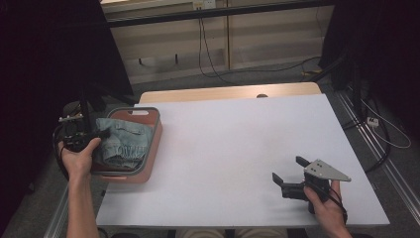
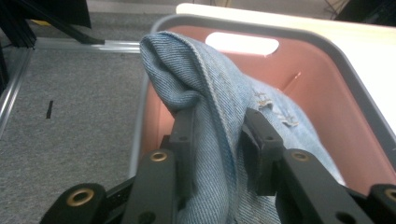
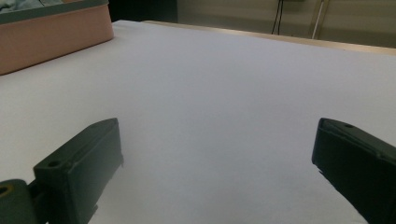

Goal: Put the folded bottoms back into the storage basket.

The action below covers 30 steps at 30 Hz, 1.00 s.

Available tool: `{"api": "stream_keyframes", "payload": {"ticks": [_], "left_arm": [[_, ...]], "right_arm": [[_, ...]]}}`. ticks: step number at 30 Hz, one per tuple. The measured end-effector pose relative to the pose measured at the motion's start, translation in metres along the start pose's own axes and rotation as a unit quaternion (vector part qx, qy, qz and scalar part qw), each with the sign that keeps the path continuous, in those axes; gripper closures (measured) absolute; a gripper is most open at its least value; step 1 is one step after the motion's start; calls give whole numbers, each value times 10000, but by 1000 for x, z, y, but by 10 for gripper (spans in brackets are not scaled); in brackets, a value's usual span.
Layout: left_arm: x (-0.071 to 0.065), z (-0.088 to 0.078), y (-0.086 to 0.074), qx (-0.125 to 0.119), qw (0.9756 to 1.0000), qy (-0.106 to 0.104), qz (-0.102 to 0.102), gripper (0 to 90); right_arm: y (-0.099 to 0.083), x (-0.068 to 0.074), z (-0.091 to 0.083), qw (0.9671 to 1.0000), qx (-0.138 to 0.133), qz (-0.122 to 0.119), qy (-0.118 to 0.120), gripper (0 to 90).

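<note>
A pink basket with a grey rim (image 1: pixel 154 135) stands at the table's left edge and holds light blue jeans (image 1: pixel 124 144). My left gripper (image 1: pixel 101 134) is at the basket's left side, shut on a raised fold of the jeans (image 2: pixel 205 88), which stands up between the two jaws in the left gripper view (image 2: pixel 217 140). The basket's far wall with its handle slot (image 2: pixel 243 44) lies behind the fold. My right gripper (image 1: pixel 289 170) rests low over the white table near the front right, jaws wide apart with bare tabletop between them (image 3: pixel 217 154).
The white table top (image 1: pixel 237 148) stretches between the basket and my right gripper. A wooden strip (image 1: pixel 228 92) runs along the far edge. Grey carpet (image 2: pixel 70 107) lies left of the basket. Cables (image 1: pixel 381 129) trail on the floor at right. The basket's side (image 3: pixel 51 37) is far left.
</note>
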<state>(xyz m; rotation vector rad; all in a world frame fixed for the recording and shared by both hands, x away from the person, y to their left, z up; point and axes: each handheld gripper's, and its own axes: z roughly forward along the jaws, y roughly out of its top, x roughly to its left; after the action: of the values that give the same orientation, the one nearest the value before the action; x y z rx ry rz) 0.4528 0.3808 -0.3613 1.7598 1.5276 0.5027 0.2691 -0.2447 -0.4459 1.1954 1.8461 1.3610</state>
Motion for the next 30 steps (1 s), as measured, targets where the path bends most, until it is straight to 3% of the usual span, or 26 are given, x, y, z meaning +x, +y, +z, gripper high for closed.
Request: {"api": "stream_keyframes", "payload": {"ticks": [5, 7, 18, 20, 21, 22, 27, 30], "left_arm": [[-5, 9, -1, 100, 9999, -118, 72, 684], [-5, 11, -1, 145, 9998, -8, 117, 681], [-2, 15, -3, 274, 9995, 151, 13, 635], [-2, 16, -2, 282, 9993, 250, -31, 605], [0, 16, -1, 382, 9989, 275, 50, 569], [-2, 18, -2, 305, 9989, 337, -67, 544], [-2, 21, -1, 348, 9978, 568, 13, 547], [-2, 22, 0, 291, 9976, 627, -1, 486]], "right_arm": [[0, -1, 0, 10000, 1, 7, -12, 17], [0, -1, -1, 10000, 7, 18, -20, 17], [0, 0, 0, 10000, 8, 13, -7, 17], [0, 0, 0, 10000, 8, 9, -10, 17], [0, 0, 1, 10000, 8, 12, -3, 16], [-1, 0, 1, 10000, 19, 2, -18, 17], [-1, 0, 1, 10000, 22, 5, -10, 16], [-1, 0, 0, 10000, 32, 10, -6, 16]]}}
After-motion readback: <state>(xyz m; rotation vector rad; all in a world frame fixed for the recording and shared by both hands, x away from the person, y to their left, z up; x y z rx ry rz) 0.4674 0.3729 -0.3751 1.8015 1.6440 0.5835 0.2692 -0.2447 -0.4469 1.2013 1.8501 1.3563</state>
